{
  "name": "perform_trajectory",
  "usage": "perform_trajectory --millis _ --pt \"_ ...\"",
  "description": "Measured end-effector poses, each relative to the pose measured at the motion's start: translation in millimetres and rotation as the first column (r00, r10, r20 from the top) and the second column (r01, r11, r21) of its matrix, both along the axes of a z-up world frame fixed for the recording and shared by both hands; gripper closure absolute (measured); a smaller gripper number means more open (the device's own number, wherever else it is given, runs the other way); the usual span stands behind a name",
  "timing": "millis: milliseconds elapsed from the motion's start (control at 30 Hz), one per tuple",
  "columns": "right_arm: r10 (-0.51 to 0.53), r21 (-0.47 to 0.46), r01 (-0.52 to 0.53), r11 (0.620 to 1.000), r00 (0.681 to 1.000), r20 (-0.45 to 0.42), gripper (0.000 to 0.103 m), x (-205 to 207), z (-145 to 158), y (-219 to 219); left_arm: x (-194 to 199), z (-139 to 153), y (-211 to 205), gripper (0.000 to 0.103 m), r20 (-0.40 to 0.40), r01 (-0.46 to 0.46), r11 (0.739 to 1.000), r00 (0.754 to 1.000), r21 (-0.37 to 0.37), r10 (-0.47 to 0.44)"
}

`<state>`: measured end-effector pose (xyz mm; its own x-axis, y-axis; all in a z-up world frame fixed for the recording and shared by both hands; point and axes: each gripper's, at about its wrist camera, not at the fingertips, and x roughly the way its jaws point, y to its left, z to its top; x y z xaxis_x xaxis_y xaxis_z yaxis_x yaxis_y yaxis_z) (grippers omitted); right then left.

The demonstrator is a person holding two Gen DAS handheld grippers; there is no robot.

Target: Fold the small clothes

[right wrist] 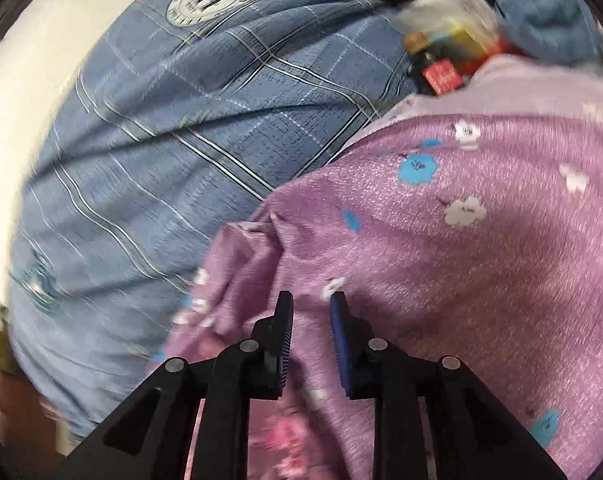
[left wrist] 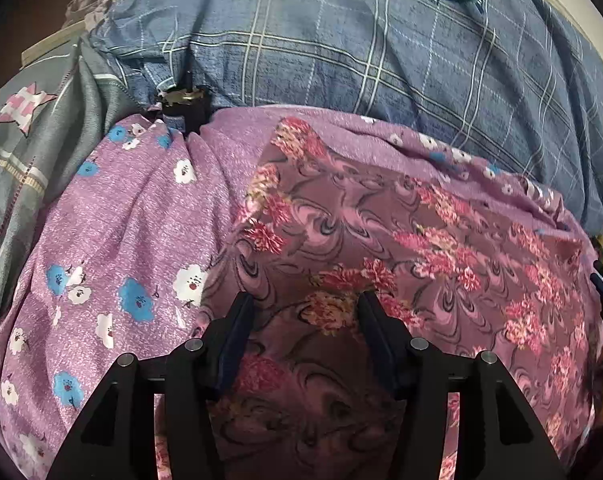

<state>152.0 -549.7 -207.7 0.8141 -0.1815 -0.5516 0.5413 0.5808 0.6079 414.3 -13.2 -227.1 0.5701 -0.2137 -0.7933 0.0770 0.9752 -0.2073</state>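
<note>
Your left gripper (left wrist: 303, 312), jaws apart and empty, is hovering directly over the rose-print garment (left wrist: 381, 240); your right gripper (right wrist: 311, 312), jaws narrowly parted and empty, is hanging beside it over the purple bedsheet (right wrist: 461, 220).

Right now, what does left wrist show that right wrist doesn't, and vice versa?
Left wrist only: mauve swirl-print cloth with pink flowers under the open left hand-held gripper, and a grey star-print cloth at far left.
Right wrist only: a clutter of packets and a bottle at top, and the right hand-held gripper, narrowly open over fabric.
Both: purple flowered cloth and blue plaid bedding.
</note>
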Motion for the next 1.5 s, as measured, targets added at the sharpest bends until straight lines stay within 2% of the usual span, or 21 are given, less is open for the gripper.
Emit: perform_trajectory --millis 100,167,233,300,333,367,400,500,567,600,633,700,767,800,867,967,1067,1233,1300,1400,1500 --pt "0.171 -0.068 -0.173 0.983 0.985 -0.025 0.081 31 13 28 -3 6 -3 0.050 0.046 -0.005 1.000 0.999 0.007 0.005" --pt "0.273 -0.057 -0.279 0.959 0.958 -0.092 0.080 57 7 49 -9 6 -8 0.050 0.043 0.013 1.000 0.999 0.012 -0.014" --pt "0.268 -0.045 -0.281 0.959 0.945 -0.189 0.067 76 -10 58 -11 -2 -11 0.049 0.007 0.018 0.999 1.000 0.044 -0.019" --pt "0.253 -0.006 -0.267 0.964 0.921 -0.297 0.064 88 -35 60 -9 -7 -16 0.045 0.005 0.024 0.995 1.000 0.094 -0.025" --pt "0.234 -0.060 -0.261 0.964 0.930 -0.284 0.065 84 -31 67 -9 -6 -18 0.044 0.009 0.028 0.994 1.000 0.108 -0.029" --pt "0.234 -0.089 -0.273 0.958 0.922 -0.308 0.065 84 -24 74 -8 -5 -17 0.044 0.007 0.027 0.994 1.000 0.102 -0.028" --pt "0.260 -0.091 -0.302 0.949 0.913 -0.315 0.063 84 -16 82 -8 -2 -14 0.044 0.004 0.020 0.997 1.000 0.076 -0.020" --pt "0.361 -0.104 -0.394 0.913 0.902 -0.238 0.063 72 2 111 -8 8 -5 0.047 0.033 -0.015 0.999 0.999 0.031 0.014" --pt "0.455 -0.107 -0.493 0.863 0.853 -0.256 0.063 69 8 143 -10 15 -1 0.047 0.059 -0.031 0.999 0.998 0.041 0.029" --pt "0.494 -0.099 -0.530 0.842 0.832 -0.255 0.063 68 7 155 -12 15 0 0.047 0.052 0.006 0.997 0.999 0.072 -0.010" --pt "0.543 -0.080 -0.578 0.812 0.799 -0.257 0.063 67 4 170 -13 13 1 0.047 0.046 -0.004 0.995 0.999 0.100 -0.001" --pt "0.610 -0.048 -0.647 0.761 0.738 -0.288 0.063 71 -7 197 -13 3 1 0.047 0.014 -0.020 0.981 1.000 0.193 0.018" --pt "0.640 -0.023 -0.692 0.721 0.679 -0.360 0.063 75 -26 219 -11 -7 2 0.043 -0.011 -0.014 0.975 1.000 0.223 0.016" --pt "0.632 -0.030 -0.703 0.711 0.657 -0.412 0.063 74 -35 225 -10 -8 4 0.043 -0.014 -0.010 0.976 1.000 0.215 0.013" --pt "0.603 -0.097 -0.700 0.708 0.669 -0.434 0.064 66 -30 236 -11 -5 8 0.043 -0.026 -0.008 0.982 1.000 0.186 0.013" --pt "0.625 -0.048 -0.683 0.728 0.692 -0.361 0.063 52 -14 237 -18 7 29 0.044 -0.029 -0.041 0.993 0.999 0.107 0.044" --pt "0.645 -0.058 -0.696 0.716 0.691 -0.328 0.063 34 -3 258 -29 20 58 0.045 -0.009 -0.090 0.994 0.996 0.058 0.090" --pt "0.687 -0.053 -0.725 0.687 0.671 -0.280 0.063 -7 8 275 -72 30 113 0.046 -0.008 -0.209 0.978 0.978 -0.022 0.209" --pt "0.693 -0.045 -0.725 0.687 0.672 -0.261 0.063 -18 6 279 -102 26 129 0.046 -0.017 -0.234 0.967 0.972 -0.096 0.234" --pt "0.727 -0.017 -0.745 0.667 0.655 -0.206 0.063 -20 1 289 -133 15 135 0.047 -0.064 -0.209 0.952 0.978 -0.225 0.200" --pt "0.764 -0.016 -0.771 0.637 0.633 -0.125 0.063 -19 -3 304 -147 6 127 0.047 -0.098 -0.195 0.934 0.980 -0.300 0.174"
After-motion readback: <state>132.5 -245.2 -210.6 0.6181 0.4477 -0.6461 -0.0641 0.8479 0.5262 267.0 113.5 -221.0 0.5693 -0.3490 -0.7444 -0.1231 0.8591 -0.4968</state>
